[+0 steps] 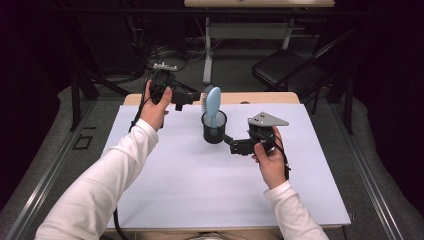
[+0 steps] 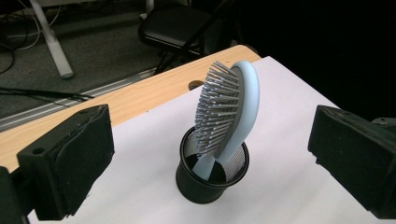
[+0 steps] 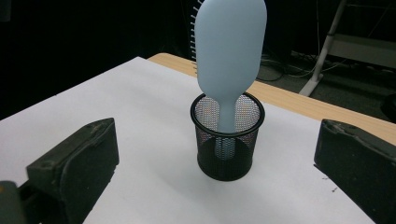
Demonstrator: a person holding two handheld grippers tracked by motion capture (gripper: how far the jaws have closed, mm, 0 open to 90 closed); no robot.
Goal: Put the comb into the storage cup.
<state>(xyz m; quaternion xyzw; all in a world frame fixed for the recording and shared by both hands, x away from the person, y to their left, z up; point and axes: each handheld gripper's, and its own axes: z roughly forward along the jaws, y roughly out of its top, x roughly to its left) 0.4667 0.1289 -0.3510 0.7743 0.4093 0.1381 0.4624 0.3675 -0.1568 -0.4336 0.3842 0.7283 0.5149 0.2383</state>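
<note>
High view: the pale blue plastic hairbrush (image 1: 213,102) is standing handle-down in the black mesh cup (image 1: 214,131) near the worktop's (image 1: 175,190) far edge; knocking it could be tipping the cup.

Left gripper view: the left tool (image 2: 205,158) is gaping empty; bristles are facing it.

Right gripper view: the right tool (image 3: 217,163) is gaping empty; the long axis is rising near-vertical.

Around my work surface: table, sheet, chair, desk

I see a white sheet (image 1: 200,180) covering most of the wooden table (image 1: 260,97), whose bare far edge has a small round hole (image 2: 196,85). Beyond it on the grey floor (image 1: 235,70) stands a black folding chair (image 1: 285,70), beside the white leg of another desk (image 1: 207,50), with dark cables (image 1: 160,52) lying on the floor.
</note>
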